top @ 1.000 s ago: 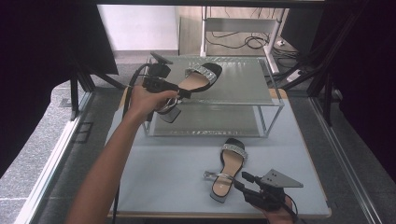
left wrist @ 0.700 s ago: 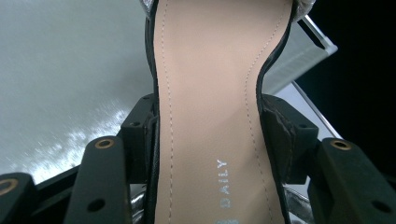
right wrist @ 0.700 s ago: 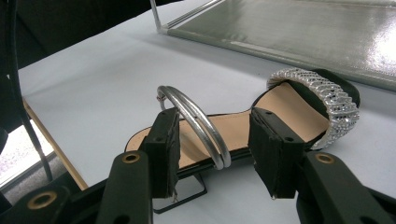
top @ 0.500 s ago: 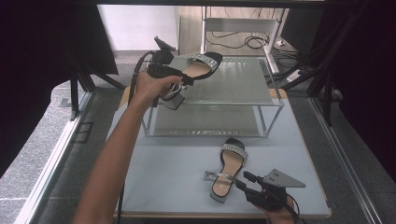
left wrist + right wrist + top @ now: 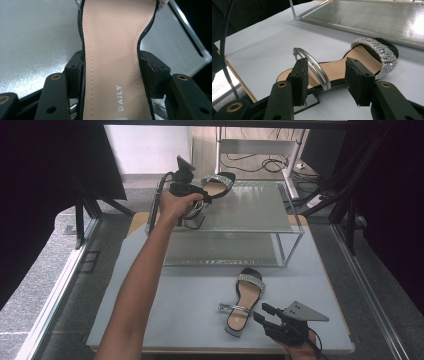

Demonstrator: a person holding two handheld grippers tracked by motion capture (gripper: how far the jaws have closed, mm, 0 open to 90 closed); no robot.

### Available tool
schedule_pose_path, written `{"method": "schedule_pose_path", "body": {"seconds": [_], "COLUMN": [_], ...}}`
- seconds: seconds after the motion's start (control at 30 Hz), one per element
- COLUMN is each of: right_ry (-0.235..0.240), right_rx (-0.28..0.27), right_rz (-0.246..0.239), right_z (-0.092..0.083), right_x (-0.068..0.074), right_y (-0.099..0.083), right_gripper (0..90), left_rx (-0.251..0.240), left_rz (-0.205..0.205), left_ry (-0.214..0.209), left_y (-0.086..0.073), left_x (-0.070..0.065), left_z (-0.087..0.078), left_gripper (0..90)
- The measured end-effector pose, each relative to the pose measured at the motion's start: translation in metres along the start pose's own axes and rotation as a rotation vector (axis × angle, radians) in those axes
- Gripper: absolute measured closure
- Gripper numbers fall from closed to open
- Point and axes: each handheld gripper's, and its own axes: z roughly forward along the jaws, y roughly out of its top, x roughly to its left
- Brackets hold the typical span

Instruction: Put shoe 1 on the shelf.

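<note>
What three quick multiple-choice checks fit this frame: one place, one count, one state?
1. Where is the sandal in the left gripper?
A. over the glass shelf's top
B. on the table
C. on the floor

2. How many sandals show?
A. one
B. two
C. three

3. The right gripper is:
A. clamped on the strap
B. open by the second sandal
C. holding a cable

Key: 1 A, it hangs above the top pane; 2 B, one held, one on the table; 3 B, its jaws stand apart around the sandal without pressing.
</note>
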Motion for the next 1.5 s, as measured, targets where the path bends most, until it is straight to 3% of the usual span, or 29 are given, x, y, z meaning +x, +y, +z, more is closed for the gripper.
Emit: {"method": "schedule_pose_path", "body": {"seconds": [0.17, 0.27, 0.37, 0.43, 0.67, 0.73, 0.8, 0.9, 1.03, 1.13, 1.23, 1.4, 1.5], "right_ry": [-0.002, -0.004, -0.004, -0.002, 0.002, 0.003, 0.003, 0.001, 0.003, -0.003, -0.003, 0.003, 0.011], "right_rx": [-0.004, -0.002, -0.001, 0.001, 0.013, 0.013, 0.013, 0.015, 0.016, 0.008, -0.001, -0.001, 0.002], "right_rz": [0.005, 0.007, 0.007, 0.005, -0.006, -0.007, -0.006, -0.004, -0.006, -0.005, -0.01, -0.023, -0.032], "right_z": [-0.002, -0.002, -0.002, -0.002, 0.001, 0.001, 0.0, 0.001, 0.001, 0.0, -0.001, -0.001, 0.0], "right_x": [-0.002, -0.002, -0.002, -0.001, 0.001, 0.001, 0.0, 0.0, 0.0, 0.001, 0.002, 0.007, 0.011], "right_y": [0.0, 0.0, -0.001, -0.001, -0.001, -0.002, -0.002, -0.002, -0.002, -0.002, -0.001, 0.0, 0.001], "right_gripper": [53.7, 53.5, 53.1, 52.8, 51.9, 51.7, 51.7, 51.7, 51.7, 51.8, 51.9, 51.8, 51.8], "left_rx": [0.005, 0.002, 0.008, 0.014, 0.044, 0.0, -0.024, -0.055, -0.094, -0.119, -0.127, -0.132, -0.136], "left_rz": [-0.042, -0.075, -0.111, -0.113, -0.162, -0.15, -0.169, -0.163, -0.124, -0.082, -0.006, 0.112, 0.163], "left_ry": [0.047, 0.107, 0.118, 0.124, 0.113, 0.115, 0.078, 0.064, 0.057, -0.003, -0.057, -0.108, -0.094], "left_y": [0.002, 0.003, 0.004, 0.004, 0.006, 0.005, 0.005, 0.005, 0.003, -0.002, -0.011, -0.038, -0.059], "left_x": [0.003, 0.005, 0.008, 0.007, 0.009, 0.01, 0.01, 0.007, 0.004, 0.001, -0.004, -0.008, -0.007], "left_z": [0.011, 0.015, 0.018, 0.019, 0.023, 0.021, 0.018, 0.013, 0.001, -0.017, -0.037, -0.068, -0.081], "left_gripper": [43.2, 43.2, 43.0, 42.9, 40.3, 37.4, 34.2, 27.9, 25.9, 27.2, 28.6, 29.5, 30.4]}}
